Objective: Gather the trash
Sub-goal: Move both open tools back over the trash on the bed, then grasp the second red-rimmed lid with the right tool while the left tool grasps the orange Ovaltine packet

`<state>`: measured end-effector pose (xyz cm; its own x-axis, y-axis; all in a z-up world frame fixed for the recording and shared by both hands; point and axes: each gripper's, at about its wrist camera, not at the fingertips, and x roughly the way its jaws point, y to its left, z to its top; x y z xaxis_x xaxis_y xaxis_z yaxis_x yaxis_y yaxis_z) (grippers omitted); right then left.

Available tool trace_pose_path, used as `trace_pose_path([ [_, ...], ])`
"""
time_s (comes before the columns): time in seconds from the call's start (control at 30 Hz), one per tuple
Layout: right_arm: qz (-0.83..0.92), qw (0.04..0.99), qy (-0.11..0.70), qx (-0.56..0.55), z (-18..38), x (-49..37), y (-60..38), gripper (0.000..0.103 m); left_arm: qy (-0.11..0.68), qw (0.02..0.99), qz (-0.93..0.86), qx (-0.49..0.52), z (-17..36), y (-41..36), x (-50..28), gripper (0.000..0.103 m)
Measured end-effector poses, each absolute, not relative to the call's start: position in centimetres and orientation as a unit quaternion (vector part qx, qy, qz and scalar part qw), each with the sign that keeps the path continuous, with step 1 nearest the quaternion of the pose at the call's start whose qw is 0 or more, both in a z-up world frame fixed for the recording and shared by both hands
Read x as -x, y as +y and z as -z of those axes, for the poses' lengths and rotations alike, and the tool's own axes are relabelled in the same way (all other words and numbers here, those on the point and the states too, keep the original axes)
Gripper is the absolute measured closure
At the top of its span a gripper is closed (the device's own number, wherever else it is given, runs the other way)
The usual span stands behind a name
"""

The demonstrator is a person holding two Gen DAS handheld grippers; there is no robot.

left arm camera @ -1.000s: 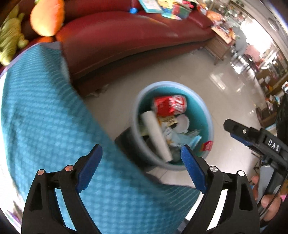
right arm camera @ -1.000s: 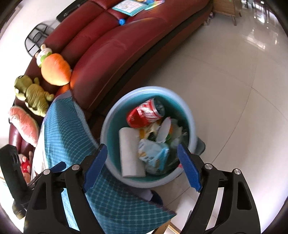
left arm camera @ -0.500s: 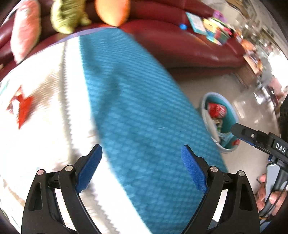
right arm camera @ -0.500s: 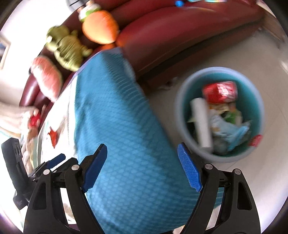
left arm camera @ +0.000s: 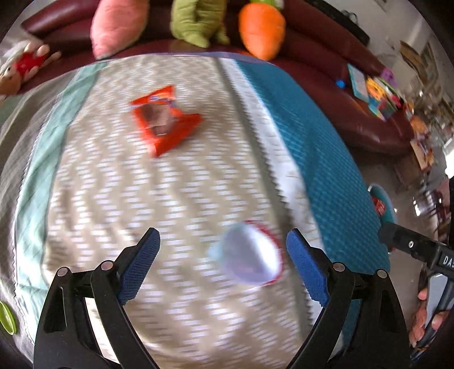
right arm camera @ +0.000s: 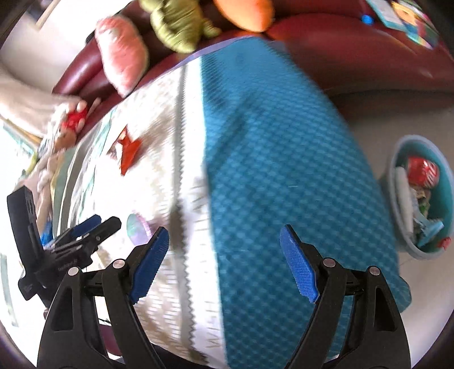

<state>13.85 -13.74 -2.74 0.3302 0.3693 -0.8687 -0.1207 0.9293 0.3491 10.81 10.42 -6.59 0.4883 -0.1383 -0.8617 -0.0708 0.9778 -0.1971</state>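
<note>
A round teal trash bin (right arm camera: 422, 195) is sitting on the pale floor beside the cloth-covered bench (right arm camera: 283, 159), and it is holding a crushed red can (right arm camera: 422, 170), a white roll (right arm camera: 403, 195) and a jumble of crumpled wrappers. On the bench's patterned cloth one orange-red snack wrapper (left arm camera: 164, 119) is lying flat near the far side, and one pale round lid with a red rim (left arm camera: 249, 252), too blurred to name for certain, is lying nearer. The left tool (left arm camera: 224, 264) is hanging above the cloth with its blue pads spread wide and gripping nothing, the round lid showing between them. The right tool (right arm camera: 224, 264) is likewise gaping wide and empty over the teal part of the cloth. Behind the bench a dark red sofa (left arm camera: 326, 71) is carrying three plush toys: one pink (left arm camera: 119, 25), one green (left arm camera: 195, 22), one orange carrot (left arm camera: 261, 28).
</note>
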Motion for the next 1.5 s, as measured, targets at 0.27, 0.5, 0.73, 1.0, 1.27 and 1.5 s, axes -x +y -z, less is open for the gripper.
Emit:
trace_pose_path([
  [0.27, -0.214, 0.789, 0.575, -0.024, 4.1, -13.9, -4.1, 0.026, 0.496, 0.855, -0.022, 0.148, 7.7, 17.9, -8.7, 0.012],
  [0.5, -0.244, 0.775, 0.582, 0.047, 6.4, -13.3, 2.1, 0.026, 0.495, 0.849, -0.054, 0.177, 8.8, 22.7, -7.8, 0.012],
  [0.73, -0.235, 0.782, 0.569, 0.091, 8.2, -13.4, 4.2, 0.034, 0.498, 0.844, -0.056, 0.190, 9.4, 24.1, -8.4, 0.012],
  [1.0, -0.219, 0.804, 0.551, 0.047, 6.8, -15.7, 2.1, 0.050, 0.503, 0.842, -0.040, 0.192, 9.7, 22.5, -11.2, 0.012],
  [1.27, -0.185, 0.814, 0.550, -0.015, 5.2, -19.6, -2.3, 0.050, 0.495, 0.846, -0.031, 0.198, 8.9, 19.9, -17.6, 0.012],
  [1.5, -0.181, 0.815, 0.550, -0.037, 5.0, -21.4, -4.7, 0.050, 0.488, 0.839, -0.041, 0.238, 9.1, 19.1, -22.5, 0.012],
])
